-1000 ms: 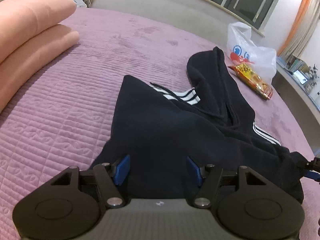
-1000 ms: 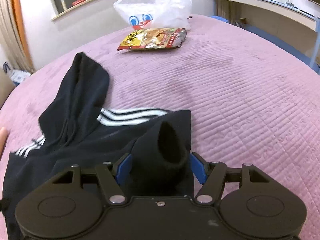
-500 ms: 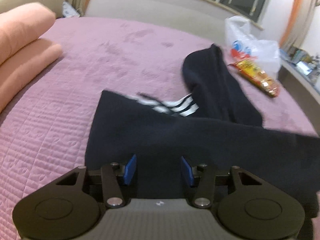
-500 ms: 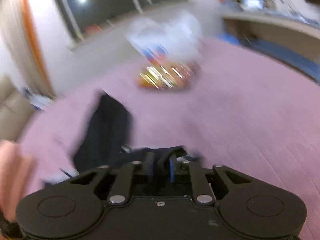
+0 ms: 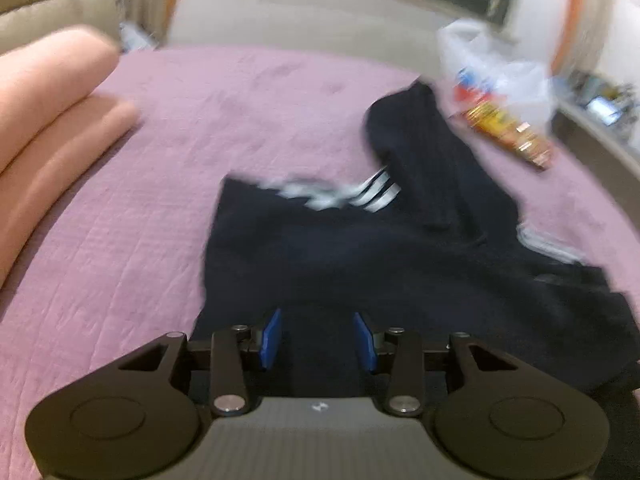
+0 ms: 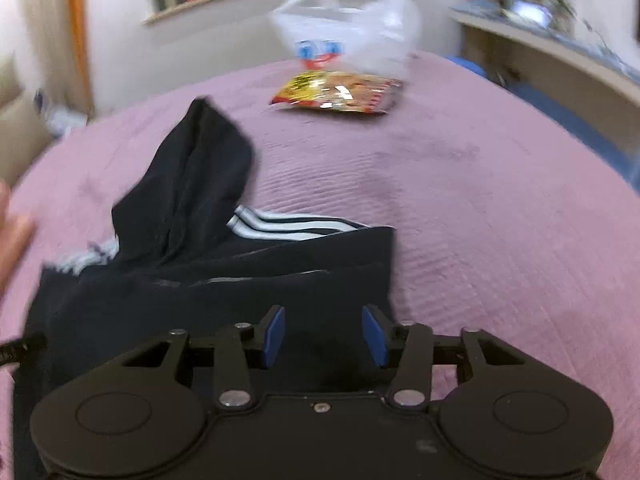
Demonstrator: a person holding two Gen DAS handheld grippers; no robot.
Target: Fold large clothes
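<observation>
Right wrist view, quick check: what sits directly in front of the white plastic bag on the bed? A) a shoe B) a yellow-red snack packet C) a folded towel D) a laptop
B: in the right wrist view a yellow-red snack packet lies flat on the purple bedspread right in front of the white plastic bag, beyond the dark striped garment.
</observation>
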